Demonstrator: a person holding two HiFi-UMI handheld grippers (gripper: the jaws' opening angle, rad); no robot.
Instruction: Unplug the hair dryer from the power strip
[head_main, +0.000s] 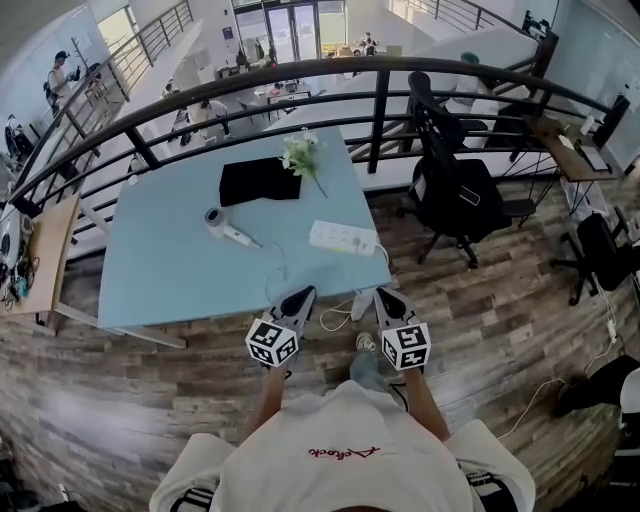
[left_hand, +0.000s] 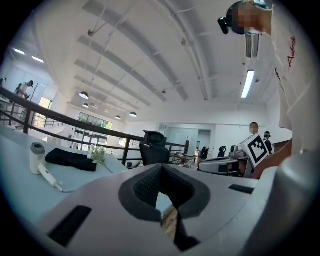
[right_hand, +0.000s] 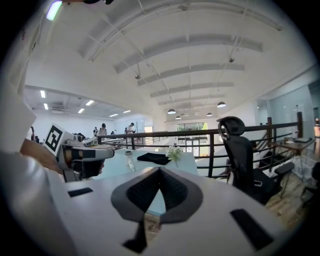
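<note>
Beyond the closed, empty left hand-held gripper (head_main: 298, 296) and right hand-held gripper (head_main: 388, 297) lie one hair dryer (head_main: 224, 227) and one power strip (head_main: 343, 238).

Hair dryer (head_main: 224, 227): white handle, grey head, lying flat, head toward 10 o'clock. Power strip (head_main: 343, 237): white, flat, at its 3 o'clock, apart.

The floor (head_main: 120, 400) is made of brown wood planks. A light blue table (head_main: 160, 270) stands by a black railing (head_main: 380, 110). Past the rail there is a lower level, maybe with more desks — it is too small to tell. A black office chair (head_main: 455, 190) sits to the right. The white ceiling (left_hand: 150, 60) is high, with long lights (left_hand: 248, 83) and round lamps (right_hand: 171, 111) — bright all over.
</note>
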